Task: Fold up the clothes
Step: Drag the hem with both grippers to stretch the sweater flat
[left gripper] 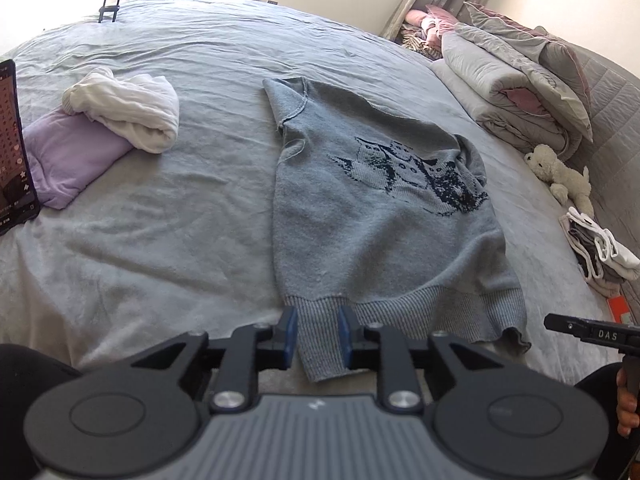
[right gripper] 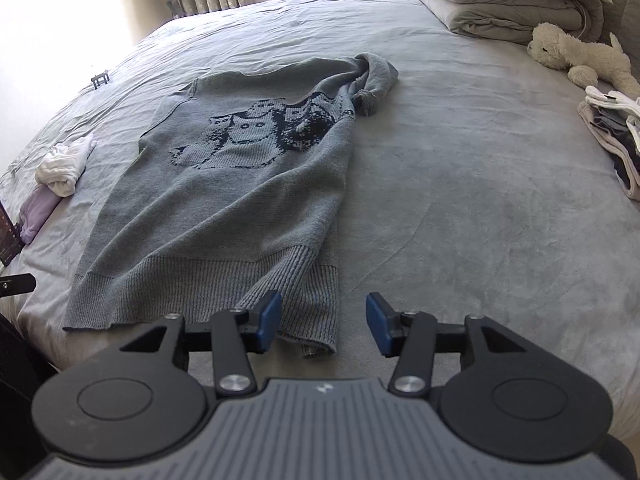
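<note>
Two handheld grippers sit at the near edge of a bed (left gripper: 160, 240), both pointed down and forward at a grey knitted sweater (left gripper: 380, 208) laid flat with its patterned side up. Farthest left, well apart from the sweater, lie a lilac garment (left gripper: 68, 160) and a white one (left gripper: 132, 116) bundled on top of it. Next comes the left gripper (left gripper: 318, 336): its blue pads stand slightly apart on either side of the left end of the ribbed hem (left gripper: 420, 312), with knit lying between them but neither pad visibly pressing on it, so the cloth looks released rather than gripped. The sweater's long axis runs straight away from the person, hem nearest, neck farthest, and a sleeve (right gripper: 376, 76) is bunched at the far right shoulder. The right gripper (right gripper: 324, 322) stands wider open, its left pad just over the hem's right corner (right gripper: 320, 344) and its right pad over bare sheet; it holds nothing. Each hand is thus nearest its own hem corner, which suggests the next fold would carry the hem away toward the neck. To the right, clear of the work, sit a stack of folded clothes (right gripper: 612, 136) and a plush toy (right gripper: 576, 56).
</note>
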